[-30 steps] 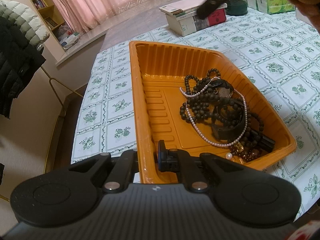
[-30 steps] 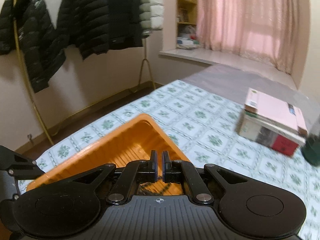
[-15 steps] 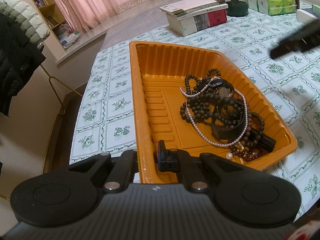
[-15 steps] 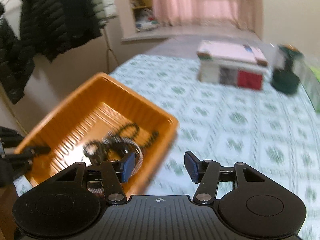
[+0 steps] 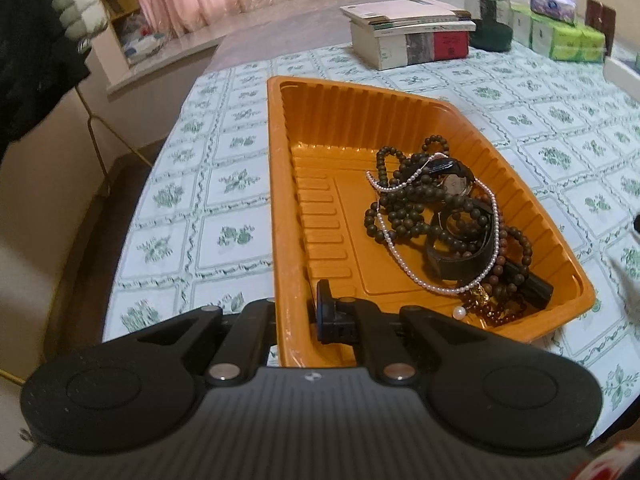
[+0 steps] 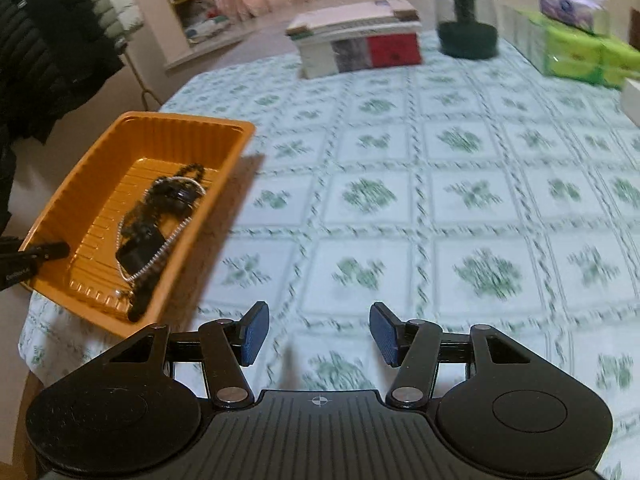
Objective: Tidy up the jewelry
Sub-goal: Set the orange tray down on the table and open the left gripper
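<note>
The left gripper (image 5: 310,314) pinches the orange tray (image 5: 280,216) wall, likely steadying it; the right gripper (image 6: 316,334), jaws apart and empty, hovers over the tablecloth (image 6: 440,184) (the tangled jewelry (image 5: 440,216) lies in the tray).

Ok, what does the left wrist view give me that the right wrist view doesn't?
Left wrist only: the left gripper shut on the near wall of the orange tray, and the tangle up close, with the pearl necklace lying over the dark bead strands and a watch.

Right wrist only: the right gripper, jaws just opened and empty, over bare tablecloth beside the tray.

Both: tray, jewelry, stack of books, green tissue packs.
</note>
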Demonstrator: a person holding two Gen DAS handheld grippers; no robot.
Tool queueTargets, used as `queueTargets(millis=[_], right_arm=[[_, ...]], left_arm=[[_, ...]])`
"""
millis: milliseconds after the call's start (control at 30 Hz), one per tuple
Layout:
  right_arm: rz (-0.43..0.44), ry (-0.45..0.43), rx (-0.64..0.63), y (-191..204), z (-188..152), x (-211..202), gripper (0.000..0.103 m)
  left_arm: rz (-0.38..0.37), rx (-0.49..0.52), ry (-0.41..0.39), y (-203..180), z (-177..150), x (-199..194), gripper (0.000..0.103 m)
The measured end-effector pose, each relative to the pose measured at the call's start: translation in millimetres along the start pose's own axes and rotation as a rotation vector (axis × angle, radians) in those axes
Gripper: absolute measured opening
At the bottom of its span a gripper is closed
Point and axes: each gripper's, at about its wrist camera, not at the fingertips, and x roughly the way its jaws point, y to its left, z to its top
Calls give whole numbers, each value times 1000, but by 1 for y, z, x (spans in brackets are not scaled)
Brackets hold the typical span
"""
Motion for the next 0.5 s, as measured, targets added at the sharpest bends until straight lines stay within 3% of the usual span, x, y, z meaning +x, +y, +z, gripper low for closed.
queueTargets(millis=[300,433,500], right_arm=[[1,13,32,3,-10,-4,56],[11,20,34,9,-8,-1,56],[16,17,26,14,-7,-1,56]], left_arm=[[-67,-143,19,23,-19,12,10],[-110,-271,3,40,-31,13,26],[-111,-307,-9,47,-35,10,26]])
